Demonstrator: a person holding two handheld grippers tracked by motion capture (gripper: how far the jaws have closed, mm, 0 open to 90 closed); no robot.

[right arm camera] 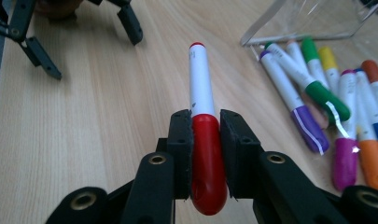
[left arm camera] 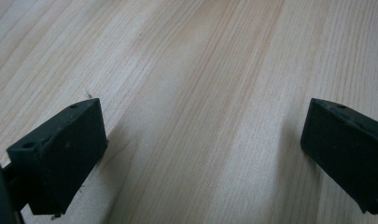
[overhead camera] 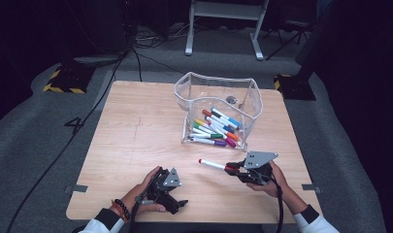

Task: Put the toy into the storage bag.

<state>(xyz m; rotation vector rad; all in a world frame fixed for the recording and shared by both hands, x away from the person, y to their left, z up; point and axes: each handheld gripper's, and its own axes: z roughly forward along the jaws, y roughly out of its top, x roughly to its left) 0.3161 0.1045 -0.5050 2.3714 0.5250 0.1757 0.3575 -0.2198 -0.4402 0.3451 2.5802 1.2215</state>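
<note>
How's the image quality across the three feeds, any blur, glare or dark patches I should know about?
High view: table evenly lit, surroundings near black, clear pouch shows faint glare. Right gripper view: red marker sharp, far markers slightly soft, white glints on their caps. Left gripper view: wood grain blurred, soft shadows beside both jaws.

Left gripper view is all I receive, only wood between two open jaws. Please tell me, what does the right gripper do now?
Observer: The right gripper is shut on the red cap of a marker.
Operator: Where does the marker point?
Observer: In the high view its white barrel points left, toward the table's middle, away from the pouch.
Operator: Are there more markers?
Observer: Yes, many markers lie in that clear pouch, beyond the right gripper.
</note>
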